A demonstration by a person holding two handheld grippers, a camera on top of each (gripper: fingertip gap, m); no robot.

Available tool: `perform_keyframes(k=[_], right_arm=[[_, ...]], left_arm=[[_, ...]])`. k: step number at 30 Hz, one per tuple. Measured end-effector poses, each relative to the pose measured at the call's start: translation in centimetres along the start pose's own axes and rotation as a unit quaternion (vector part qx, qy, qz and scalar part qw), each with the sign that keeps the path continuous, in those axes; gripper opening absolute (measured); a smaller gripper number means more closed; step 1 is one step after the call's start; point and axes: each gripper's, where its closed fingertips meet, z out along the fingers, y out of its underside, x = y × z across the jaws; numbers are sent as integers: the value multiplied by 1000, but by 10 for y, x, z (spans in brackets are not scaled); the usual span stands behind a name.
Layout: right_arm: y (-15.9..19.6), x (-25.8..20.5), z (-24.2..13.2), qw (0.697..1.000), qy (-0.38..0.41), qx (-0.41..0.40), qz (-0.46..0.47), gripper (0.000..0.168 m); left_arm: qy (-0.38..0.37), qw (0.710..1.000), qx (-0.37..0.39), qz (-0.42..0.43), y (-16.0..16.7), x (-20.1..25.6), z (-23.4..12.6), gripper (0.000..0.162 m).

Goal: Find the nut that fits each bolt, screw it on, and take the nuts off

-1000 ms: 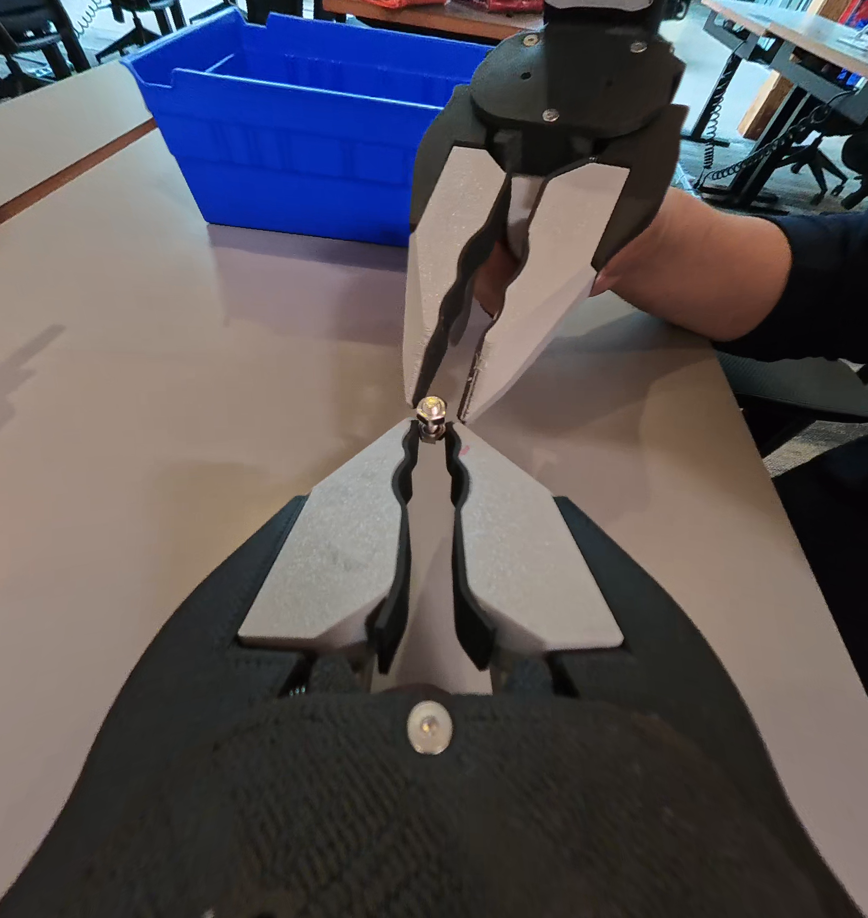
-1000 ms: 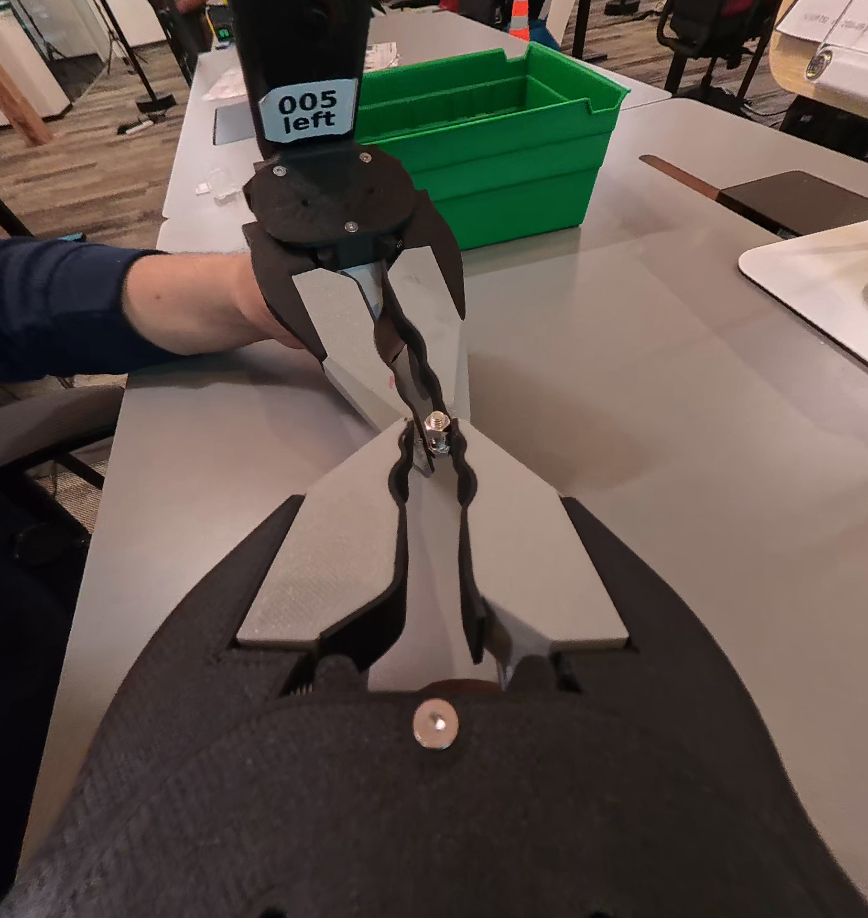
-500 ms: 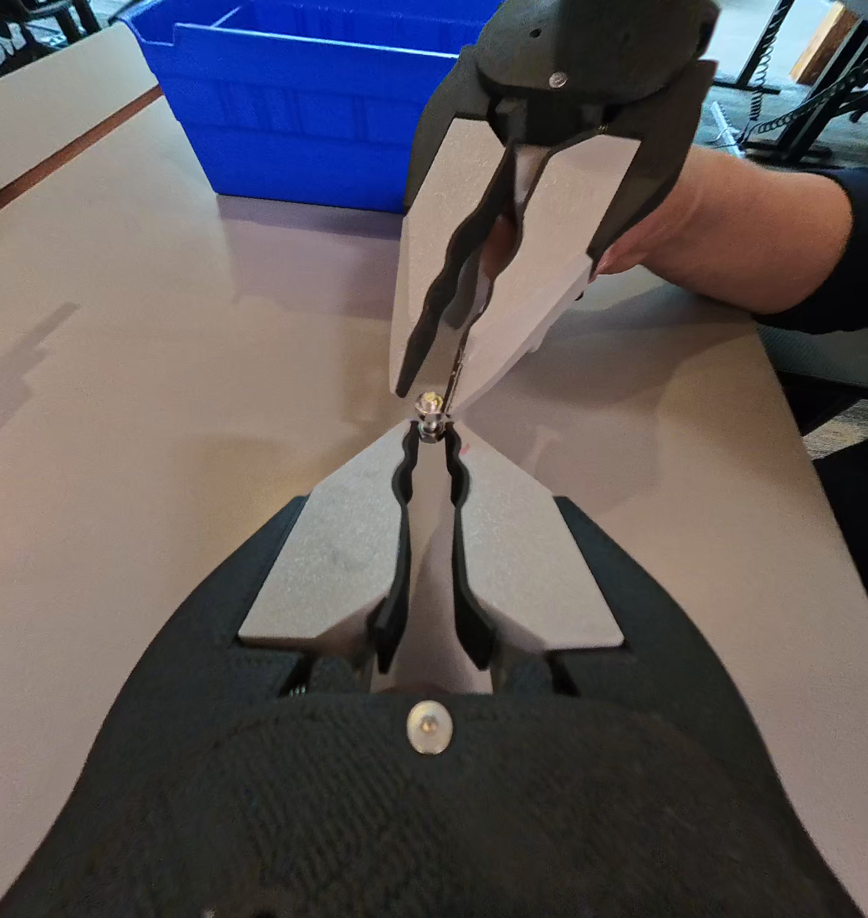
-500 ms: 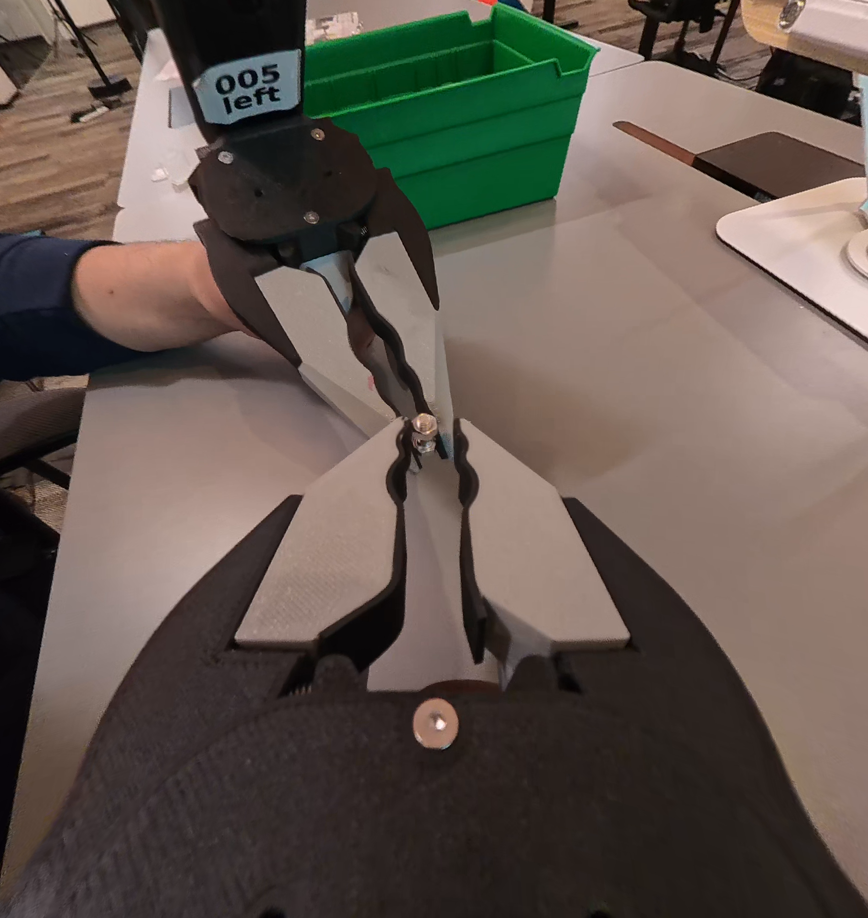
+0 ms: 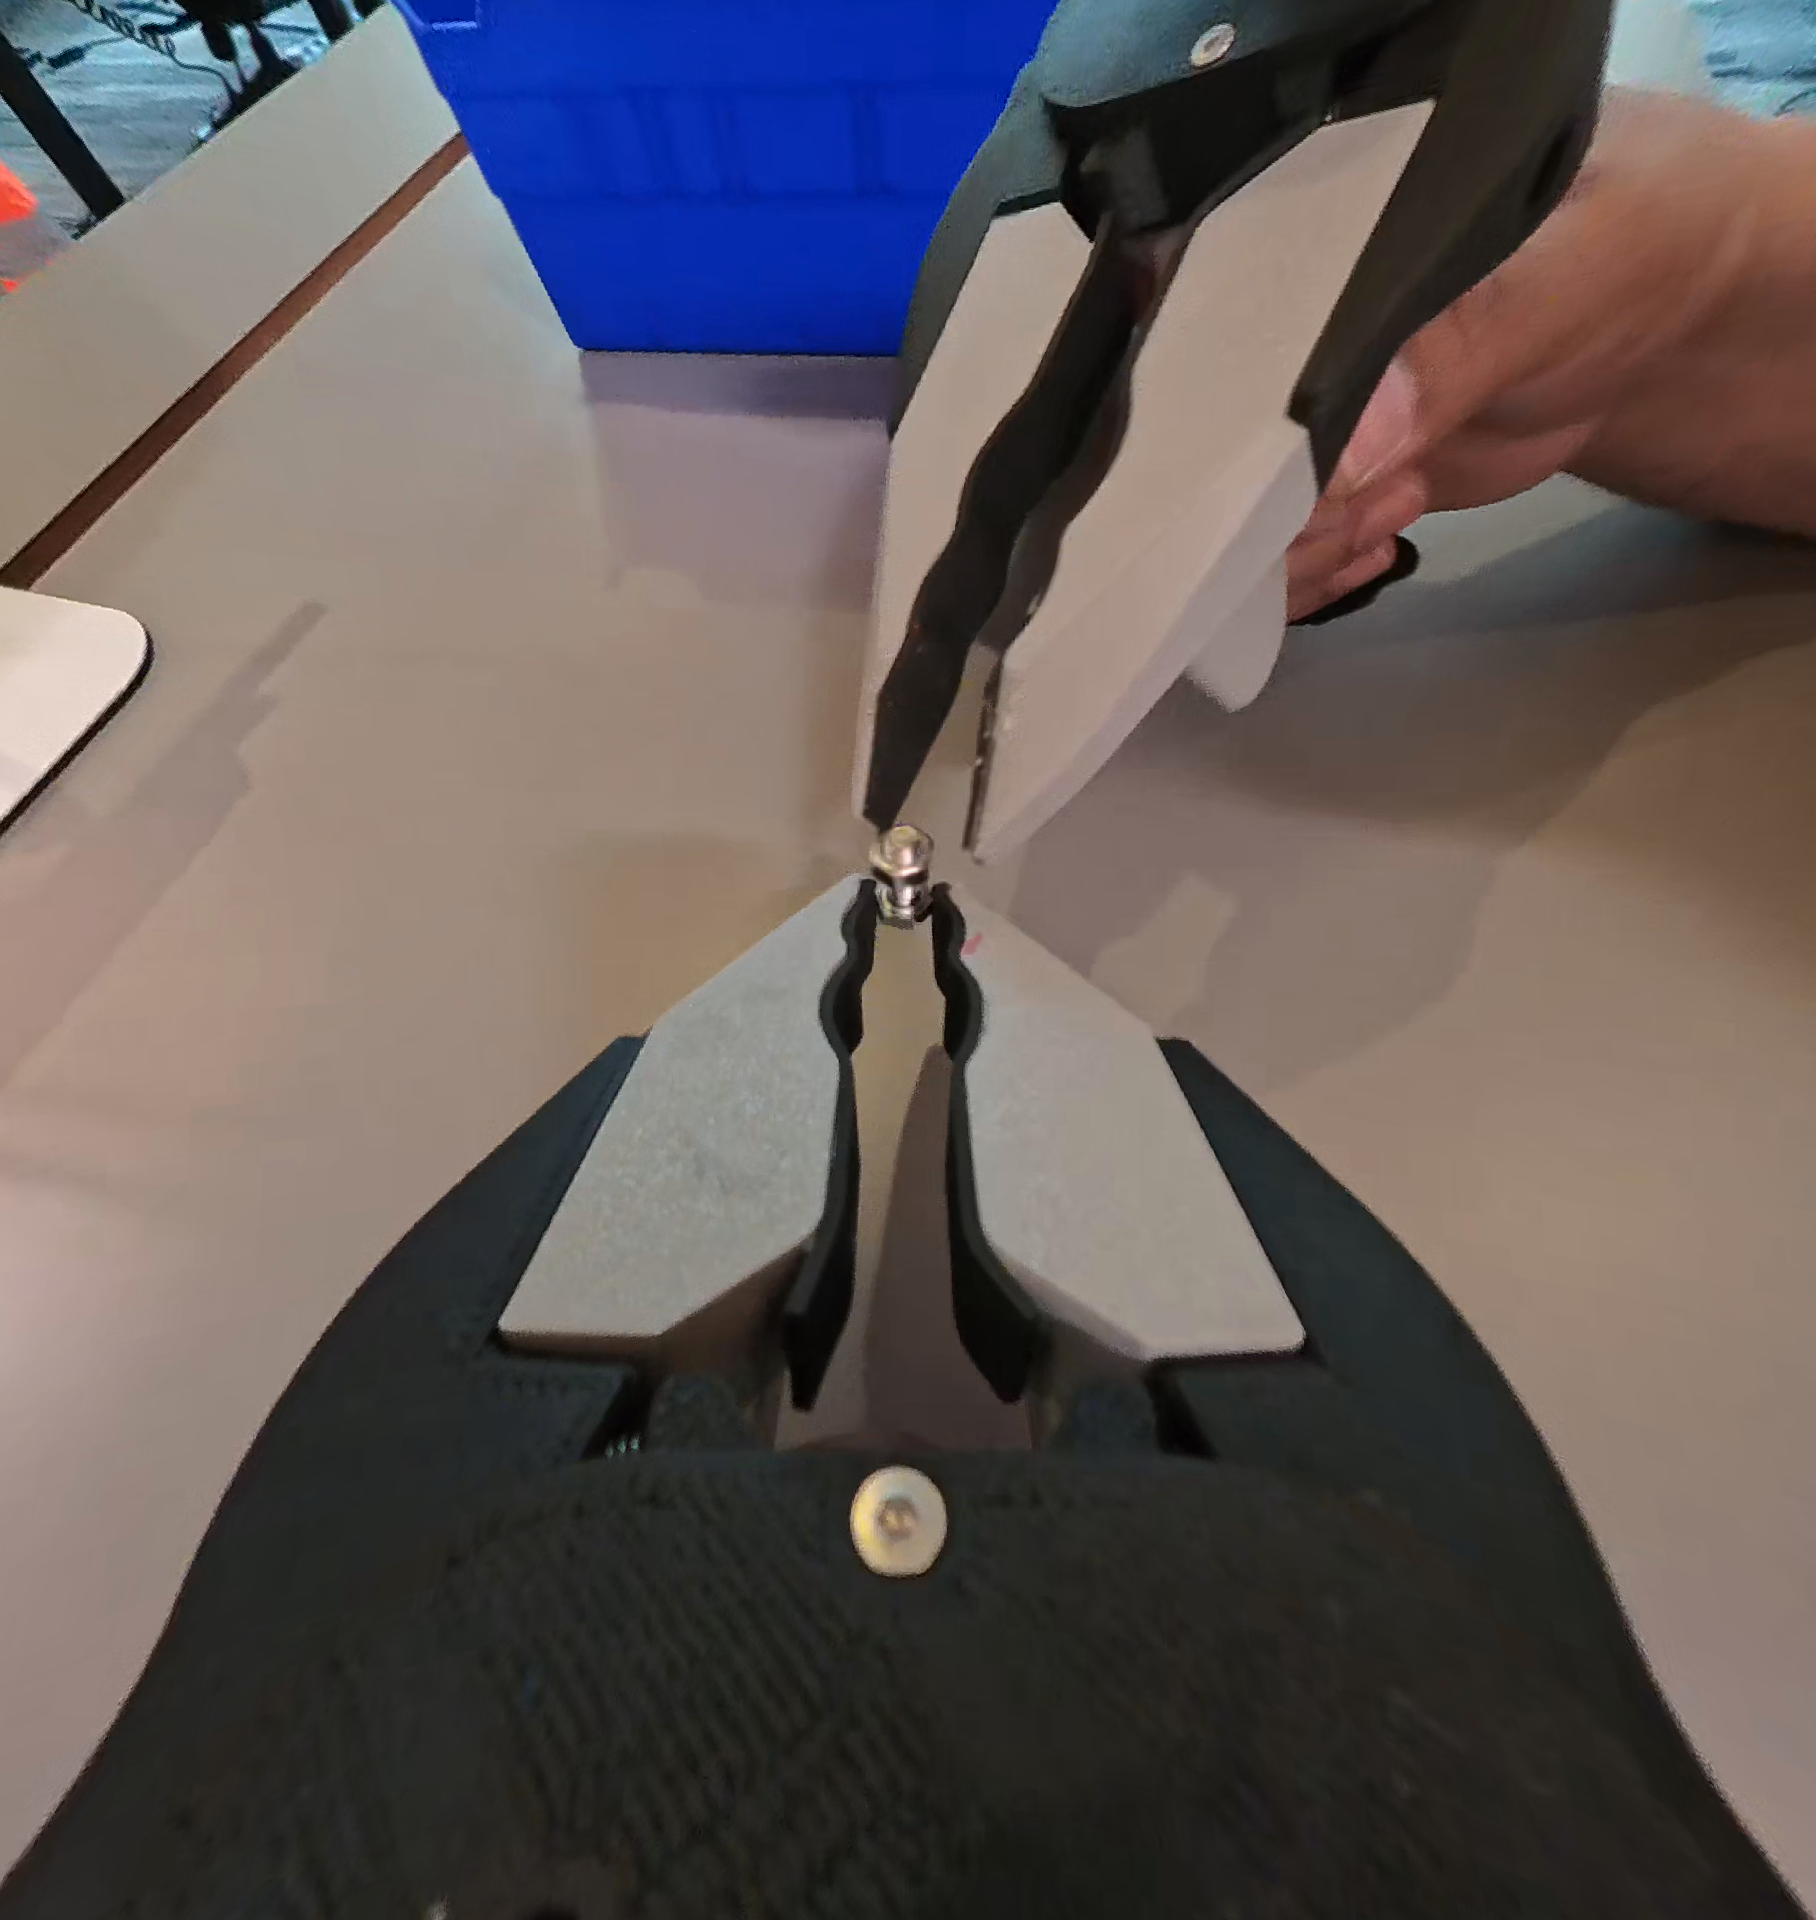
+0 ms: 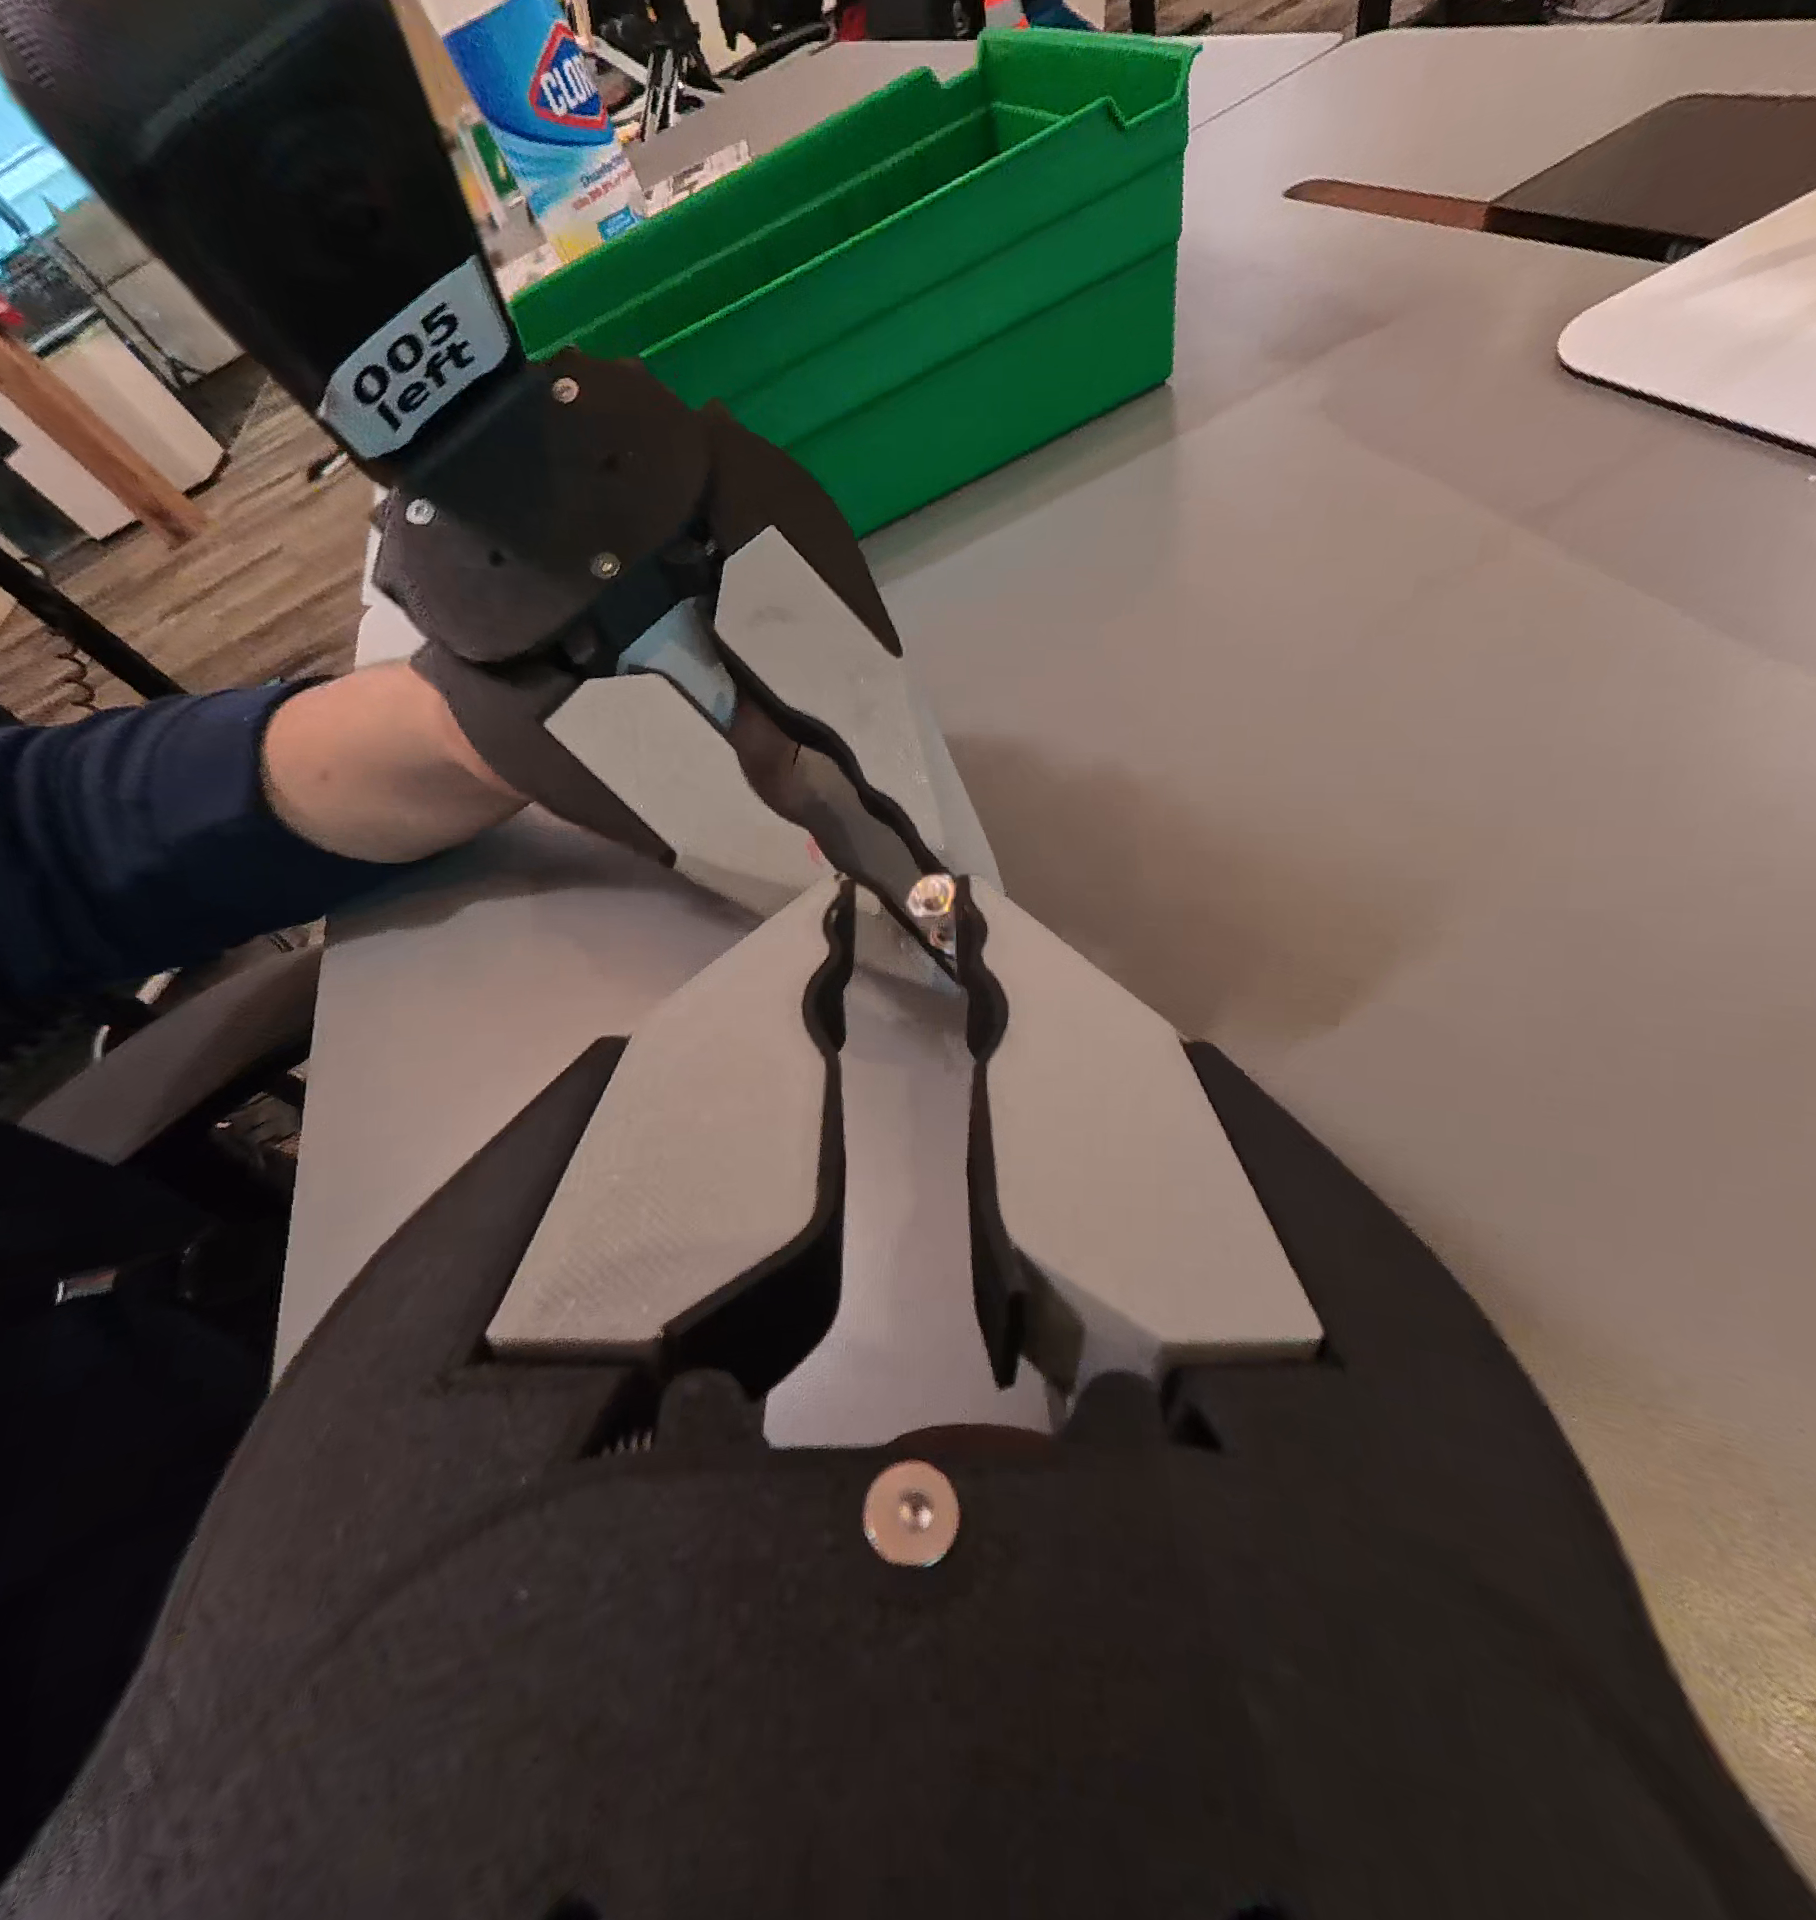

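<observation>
Left tongs (image 5: pixel 902 902): clamped on bolt (image 5: pixel 902 878) with nut, above the table (image 5: pixel 384 831); pale label on handle. Right tongs (image 5: pixel 925 826): slightly apart, tips just beside bolt head. Blue bin (image 5: pixel 738 208), green bin (image 6: pixel 945 312) at far edges. Labelled wipes canister (image 6: pixel 561 125) beyond.

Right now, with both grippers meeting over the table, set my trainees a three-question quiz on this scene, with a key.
1. True or false: the right gripper is clamped shut on the green bin.
2. What does the left gripper hold at its fingertips? A) a small metal bolt B) a spray bottle C) nothing
3. Fill in: the left wrist view shows a second bin, coloured ____.

Key: 1 false: its jaws stand apart, close to the bolt and far from that bin. 2 A. 3 blue.
</observation>
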Motion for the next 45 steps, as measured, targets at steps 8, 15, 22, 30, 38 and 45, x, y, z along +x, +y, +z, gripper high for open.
perform_keyframes(k=[8, 15, 22, 30, 38, 45], right_arm=[[7, -6, -2, 999, -9, -26, -19, 0], [-3, 1, -2, 999, 18, 1, -27, 29], [-7, -2, -9, 999, 6, 6, -31, 3], [4, 11, 5, 999, 41, -18, 13, 24], [13, 24, 4, 996, 76, -44, 33, 18], [15, 20, 6, 996, 45, -37, 68, 17]], left_arm=[[-17, 1000, -5, -19, 2, -8, -1, 8], [14, 999, 25, -35, -8, 0, -5, 8], [-15, 1000, 3, -15, -1, -6, -2, 8], [-56, 997, -40, 33, 3, -4, 3, 8], [-98, 989, -83, 72, 10, -7, 6, 8], [-113, 987, -84, 78, 10, -11, 3, 8]])
